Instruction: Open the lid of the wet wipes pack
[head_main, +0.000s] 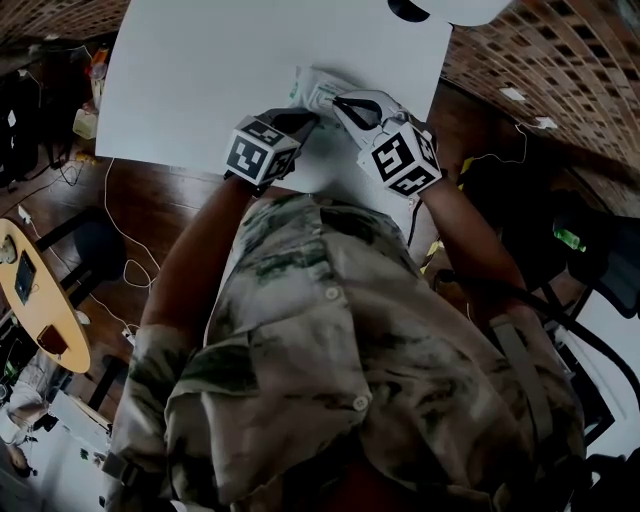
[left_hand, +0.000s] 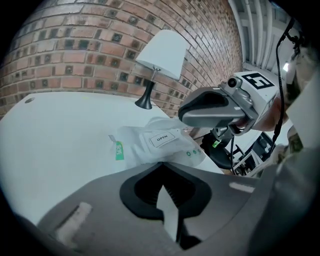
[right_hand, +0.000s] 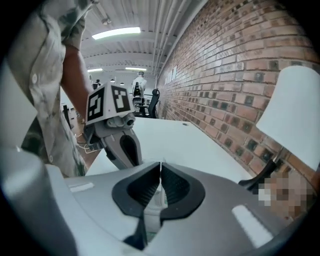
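The wet wipes pack (head_main: 318, 85) is a white soft pouch lying on the white table (head_main: 200, 80) in front of the person. Seen from the left gripper, the pack (left_hand: 150, 145) has a flat lid label printed OPEN (left_hand: 162, 138) facing up, lying flat. My left gripper (head_main: 308, 118) is shut, its tips at the pack's near edge (left_hand: 161, 164). My right gripper (head_main: 336, 100) comes in from the right and is shut on the pack's raised end; pale film (right_hand: 155, 202) shows between its pads. The right gripper (left_hand: 182, 114) hangs just over the pouch.
A table lamp (left_hand: 160, 52) with a white shade and black base stands at the table's far side against a brick wall (left_hand: 75, 45). A round yellow side table (head_main: 40, 300), cables and chairs are on the floor around the table.
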